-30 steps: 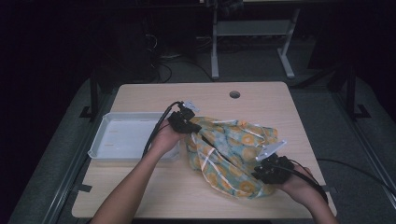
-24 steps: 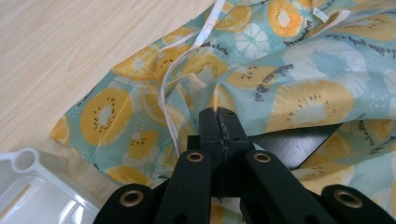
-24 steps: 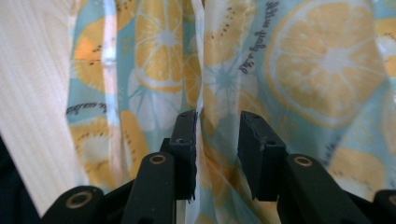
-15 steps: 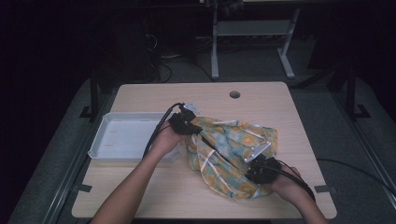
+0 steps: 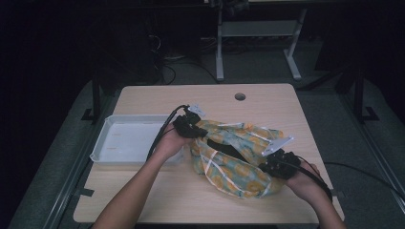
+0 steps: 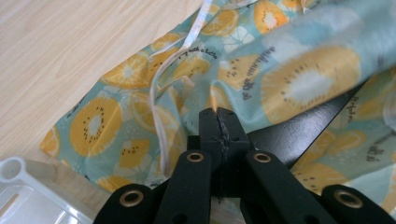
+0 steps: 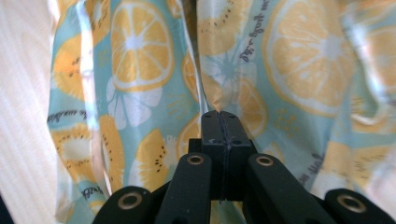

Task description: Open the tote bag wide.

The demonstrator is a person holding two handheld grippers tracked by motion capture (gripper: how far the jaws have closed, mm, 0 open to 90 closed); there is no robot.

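Observation:
A teal cloth (image 5: 239,143) printed with orange and kiwi slices lies bunched on the wooden table (image 5: 267,100). A black strap (image 5: 228,150) crosses it. My left gripper (image 5: 202,135) is shut on the cloth's upper left edge; in the left gripper view its jaws (image 6: 218,113) pinch a fold of the cloth (image 6: 303,79) beside the strap (image 6: 303,133). My right gripper (image 5: 265,168) sits at the cloth's lower right. Its jaws have just been closing and now pinch a fold of the cloth (image 7: 135,42) at the tips (image 7: 219,113).
A white plastic tray (image 5: 102,150) stands at the table's left, just behind my left hand; its corner (image 6: 14,172) is in the left gripper view. A round cable hole (image 5: 240,97) is at the table's far edge. Table legs and cables lie beyond on the dark floor.
My right gripper went left into the cloth's lower right edge, closed on a fold, then drew back to the right. The left gripper kept still on its fold.

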